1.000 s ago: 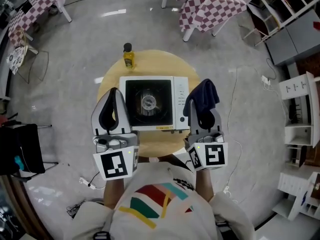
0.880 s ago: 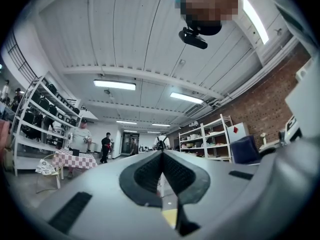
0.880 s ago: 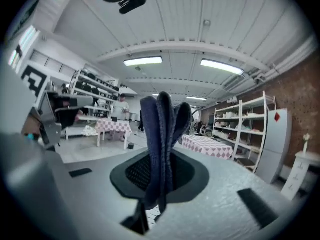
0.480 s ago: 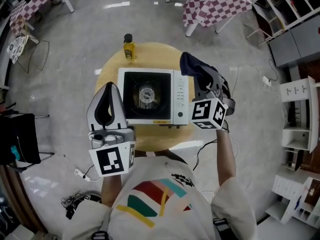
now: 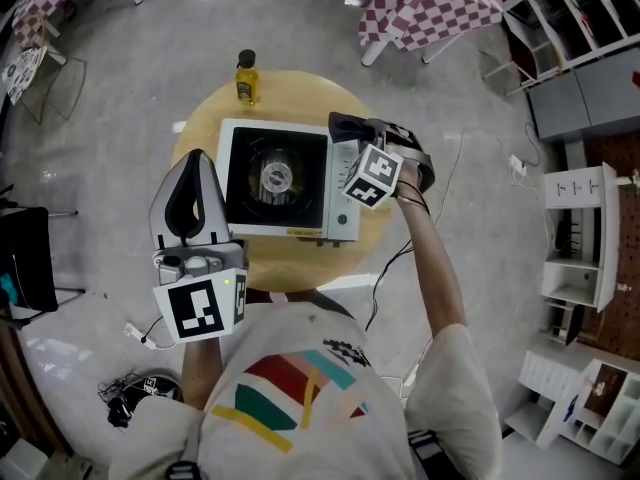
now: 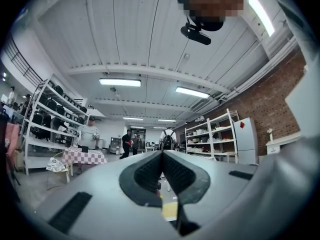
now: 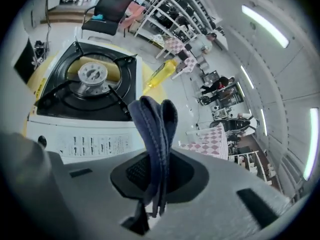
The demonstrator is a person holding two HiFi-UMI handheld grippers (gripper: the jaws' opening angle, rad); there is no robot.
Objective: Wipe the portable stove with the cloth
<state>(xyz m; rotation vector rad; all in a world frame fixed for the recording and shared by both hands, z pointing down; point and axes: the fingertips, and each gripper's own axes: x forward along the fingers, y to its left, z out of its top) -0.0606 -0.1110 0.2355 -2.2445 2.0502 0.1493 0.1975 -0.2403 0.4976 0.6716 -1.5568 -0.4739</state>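
The portable stove (image 5: 240, 223) is white with a black burner well and sits on a round wooden table (image 5: 300, 258). My right gripper (image 5: 360, 136) hovers over the stove's right end, by the control panel, shut on a dark blue cloth (image 5: 347, 126). In the right gripper view the folded cloth (image 7: 156, 129) stands up between the jaws, with the stove (image 7: 85, 114) just beyond. My left gripper (image 5: 197, 160) is held at the stove's left side, shut and holding nothing; in the left gripper view its jaws meet at the left gripper (image 6: 161, 156) tip and point up into the room.
A yellow bottle (image 5: 245, 76) with a dark cap stands at the table's far edge behind the stove, and shows as the bottle (image 7: 161, 71) in the right gripper view. Checkered-cloth tables (image 5: 430, 3) stand beyond. A cable (image 5: 385, 268) trails off the table's right side.
My right gripper has swung forward and left with the cloth, from beside the table's near right edge to above the stove's right end. The left gripper has hardly moved.
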